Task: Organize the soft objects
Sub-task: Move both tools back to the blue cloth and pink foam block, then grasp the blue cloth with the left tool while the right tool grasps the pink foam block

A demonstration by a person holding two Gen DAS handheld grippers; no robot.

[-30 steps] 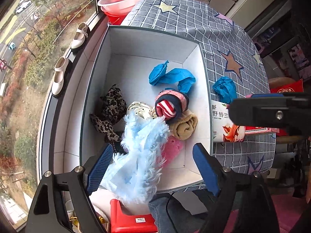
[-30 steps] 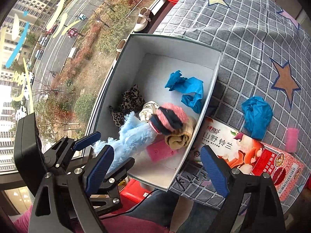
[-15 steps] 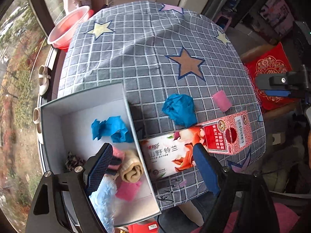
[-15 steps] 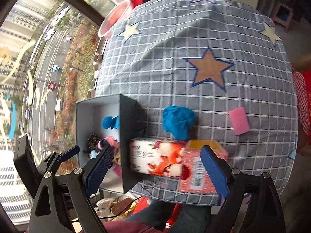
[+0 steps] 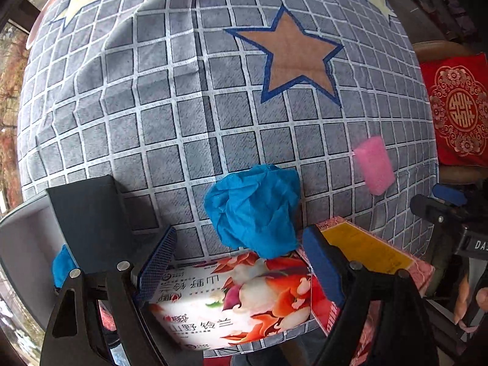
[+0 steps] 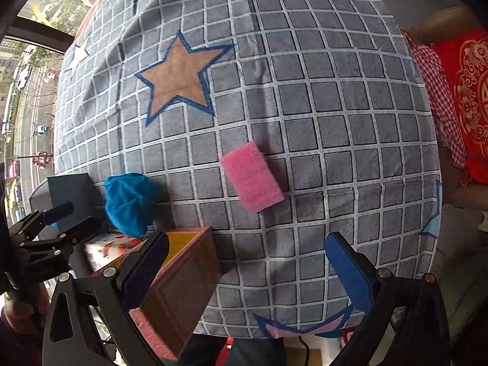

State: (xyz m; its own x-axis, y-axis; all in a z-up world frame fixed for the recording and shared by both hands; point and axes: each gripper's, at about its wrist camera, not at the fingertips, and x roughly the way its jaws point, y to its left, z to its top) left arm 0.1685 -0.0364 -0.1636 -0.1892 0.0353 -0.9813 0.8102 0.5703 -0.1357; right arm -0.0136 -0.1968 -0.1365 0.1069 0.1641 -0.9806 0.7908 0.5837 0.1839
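Crumpled blue cloth (image 5: 254,210) and flat pink sponge (image 6: 251,177), apart on tablecloth (image 6: 320,97)

Both tools left the box (image 5: 85,213) for the tablecloth; the fluffy cloth dropped inside.

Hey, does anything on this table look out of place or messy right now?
Two soft items lie loose on the checked tablecloth, outside the grey box: a crumpled blue cloth resting against the flower-printed carton, and a pink sponge lying askew by itself. Nothing looks spilled or damaged.

Porous pink sponge (image 6: 252,177) — matt woven tablecloth (image 6: 320,97).
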